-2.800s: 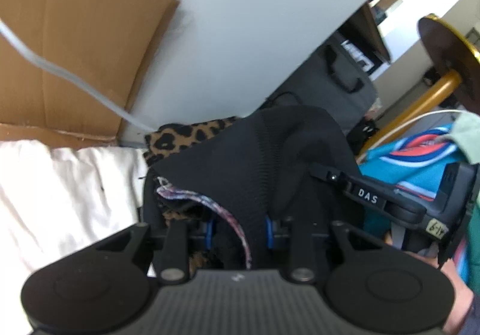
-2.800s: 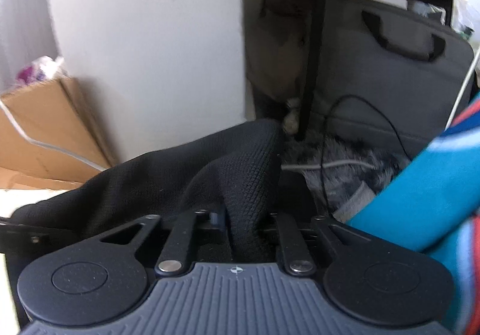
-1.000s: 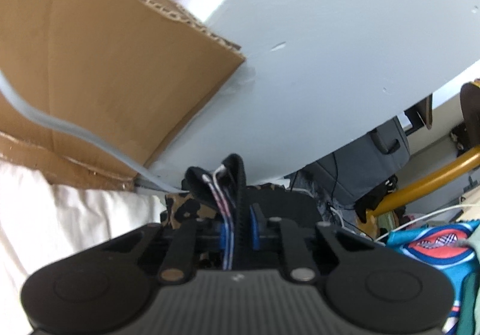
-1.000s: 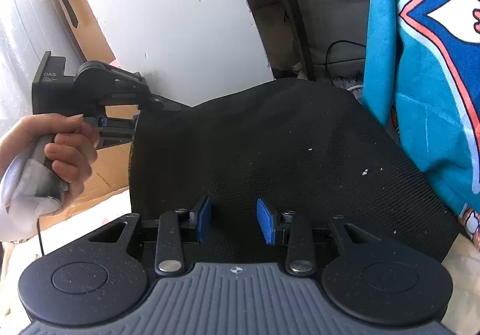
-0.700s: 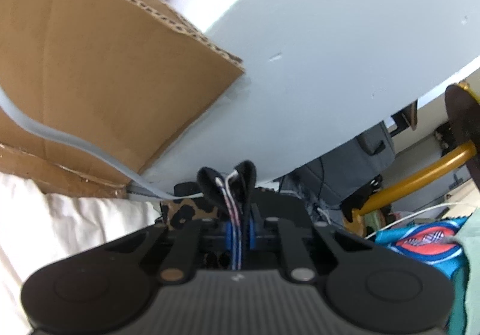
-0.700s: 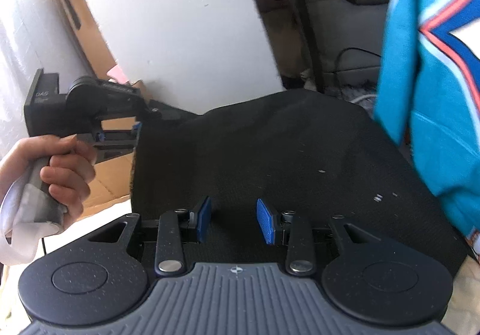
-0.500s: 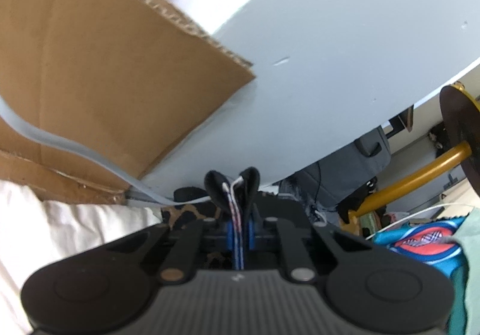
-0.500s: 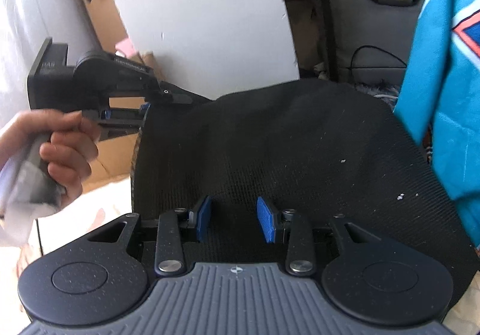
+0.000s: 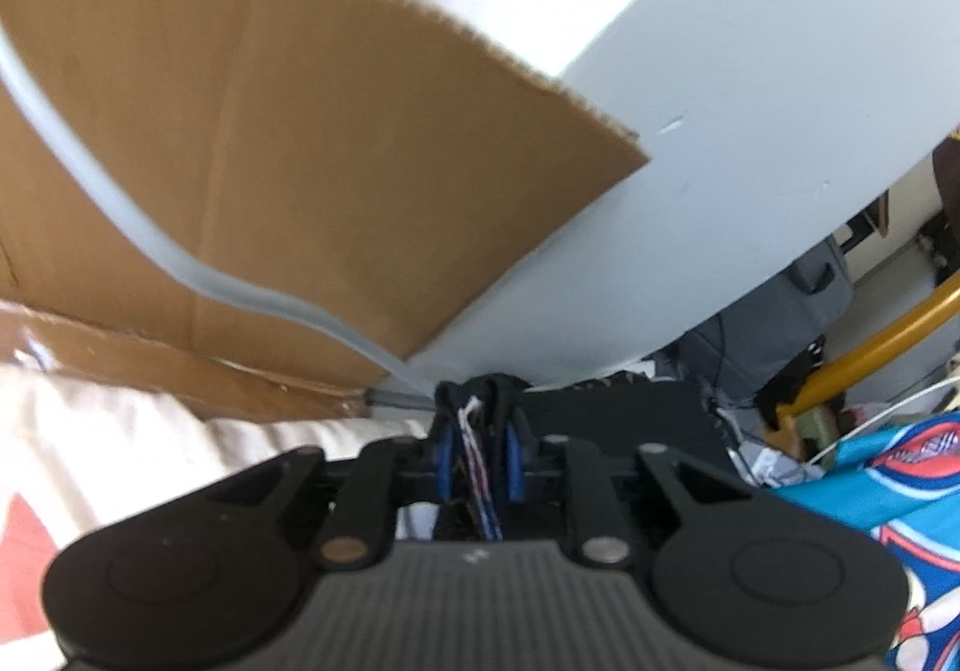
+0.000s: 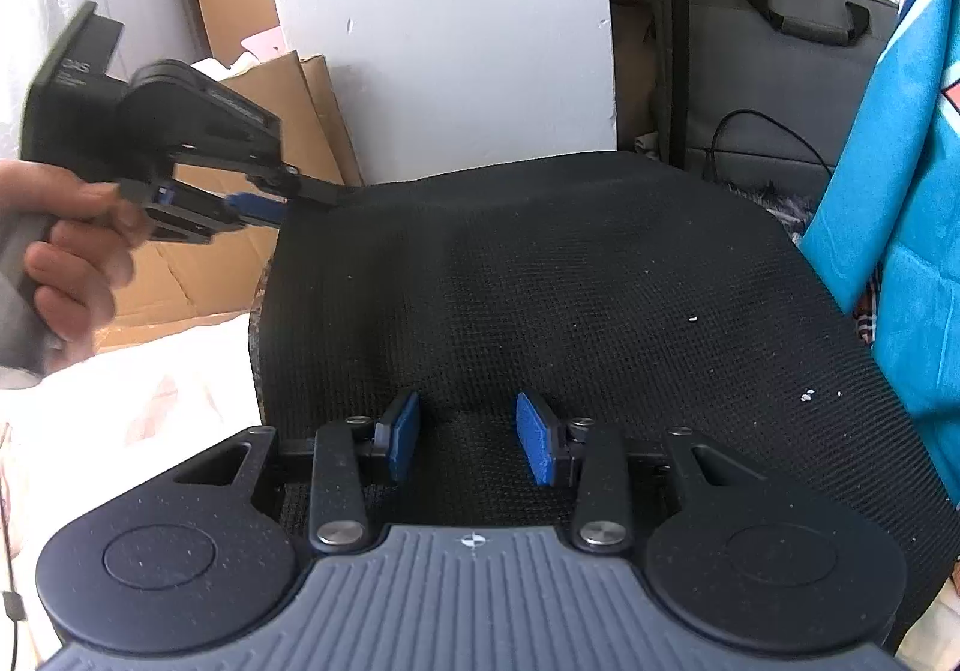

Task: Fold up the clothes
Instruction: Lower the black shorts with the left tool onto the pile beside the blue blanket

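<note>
1. A cluttered room: a white wall panel (image 10: 444, 41) at the back, cardboard (image 9: 288, 161) leaning against it, a grey bag (image 10: 780, 71) under a dark shelf, and a cream sheet (image 9: 120, 431) covering the surface below. I cannot tell whether that surface is a bed or a counter.
2. The black knit garment (image 10: 570, 311) is spread out broad and fairly flat in front of the right gripper (image 10: 468, 440), its far left corner lifted off the surface.
3. The left gripper (image 10: 258, 206), held in a hand (image 10: 66, 263), is clamped on that far left corner. In its own wrist view, the blue pads pinch a bunched black edge with a striped label between them.
4. The right gripper's jaws stand apart, just above the garment's near edge, holding nothing.
5. A teal patterned garment (image 10: 900, 161) hangs at the right, touching or overlapping the black one's right side.
6. Handling, as a judgement: the knit looks soft, light and limp, with an open, grippy weave. It should sag wherever unsupported and is unlikely to slip from rubber pads, but the weave may stretch or snag if pulled hard.
7. Best hold: a corner or hem, where doubled fabric gives the pads some bulk. A second grip on the near edge or opposite corner would keep the cloth taut and the fold line straight.
</note>
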### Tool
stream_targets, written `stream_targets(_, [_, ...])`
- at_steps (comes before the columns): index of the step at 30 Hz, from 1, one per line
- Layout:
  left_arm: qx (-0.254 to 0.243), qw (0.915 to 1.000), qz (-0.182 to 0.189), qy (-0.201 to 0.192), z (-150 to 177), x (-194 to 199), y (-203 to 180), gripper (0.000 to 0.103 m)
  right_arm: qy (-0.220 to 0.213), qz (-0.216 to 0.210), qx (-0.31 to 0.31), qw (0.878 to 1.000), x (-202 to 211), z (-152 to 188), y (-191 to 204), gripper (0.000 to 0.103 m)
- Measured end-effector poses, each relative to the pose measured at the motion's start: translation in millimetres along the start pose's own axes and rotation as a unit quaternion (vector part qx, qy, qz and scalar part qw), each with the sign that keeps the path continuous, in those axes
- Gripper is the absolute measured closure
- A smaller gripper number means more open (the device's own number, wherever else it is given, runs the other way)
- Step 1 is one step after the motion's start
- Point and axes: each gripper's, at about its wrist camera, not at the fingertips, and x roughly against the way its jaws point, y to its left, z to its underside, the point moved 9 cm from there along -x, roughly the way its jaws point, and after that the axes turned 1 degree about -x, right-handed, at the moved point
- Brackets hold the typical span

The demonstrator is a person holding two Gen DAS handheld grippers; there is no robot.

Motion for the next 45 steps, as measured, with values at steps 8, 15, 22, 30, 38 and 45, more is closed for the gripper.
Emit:
stream_targets(8, [-0.064, 0.9978, 0.016, -0.008, 9, 38, -34, 0.087, -0.014, -0.014, -0.045, 0.999, 12, -9, -13, 0.056])
stream_targets(15, [-0.124, 0.9895, 0.067, 0.033, 67, 54, -84, 0.091, -0.049, -0.001, -0.078, 0.996, 33, -14, -42, 0.056])
stream_targets(22, [-0.144, 0.9875, 0.041, 0.048, 96, 41, -68, 0.099, -0.04, 0.059, -0.114, 0.991, 35, 6, -105, 0.056])
stream_targets(30, [-0.125, 0.9898, 0.056, 0.04, 104, 13, -44, 0.1, -0.029, 0.076, -0.115, 0.99, 39, 30, -131, 0.056])
stream_targets(38, [-0.126, 0.9901, 0.048, 0.04, 102, 15, -42, 0.1, -0.022, 0.092, -0.113, 0.989, 50, 48, -146, 0.056])
stream_targets(45, [-0.209, 0.976, 0.047, 0.04, 105, 47, -71, 0.102, -0.032, 0.081, -0.111, 0.99, 72, 54, -134, 0.056])
